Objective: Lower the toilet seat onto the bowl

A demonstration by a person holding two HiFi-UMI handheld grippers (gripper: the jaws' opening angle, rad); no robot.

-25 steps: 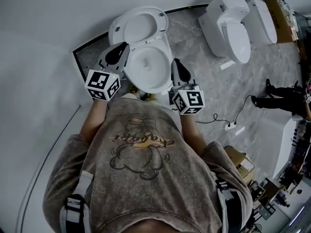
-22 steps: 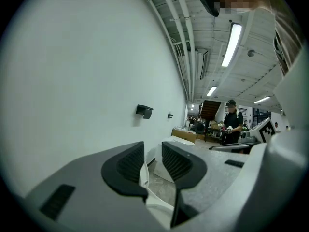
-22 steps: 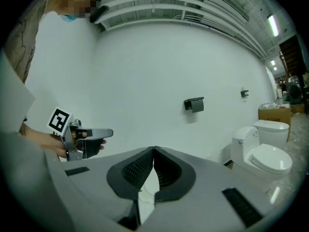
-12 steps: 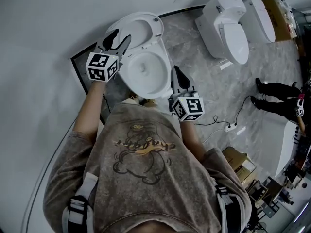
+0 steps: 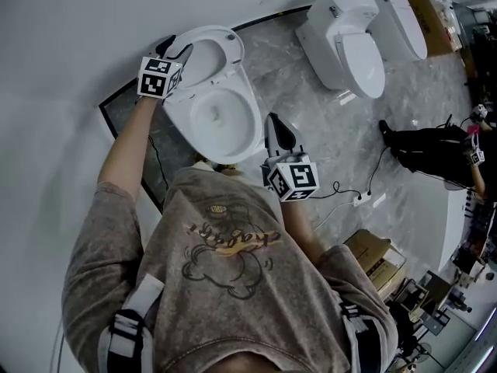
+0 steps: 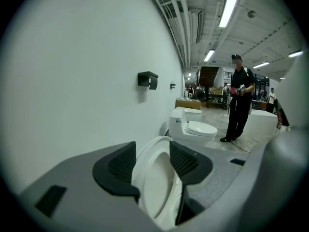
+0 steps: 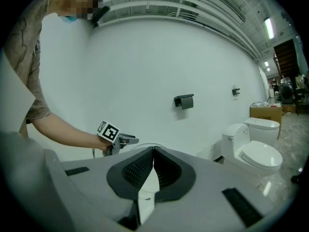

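Observation:
The white toilet [image 5: 217, 119] stands against the wall with its seat [image 5: 208, 49] raised; the bowl below it is uncovered. My left gripper [image 5: 177, 47] is up at the raised seat's left rim. In the left gripper view its jaws [image 6: 152, 148] stand wide open, one on each side of the seat's rim [image 6: 157, 187], and the pads do not press on it. My right gripper [image 5: 273, 128] hovers by the bowl's right front edge, shut with nothing in it; its pads [image 7: 153, 154] meet at the tips.
Two more white toilets [image 5: 345, 37] [image 5: 400, 22] stand further along the wall. A person in black [image 5: 423, 146] stands on the marble floor at the right, near a cable and power strip [image 5: 361, 200]. Cardboard boxes [image 5: 380, 263] lie lower right. A paper holder [image 6: 147, 79] hangs on the wall.
My left gripper has reached away from the bowl's left side up to the raised seat's rim, and its jaws have opened. The right gripper has stayed by the bowl.

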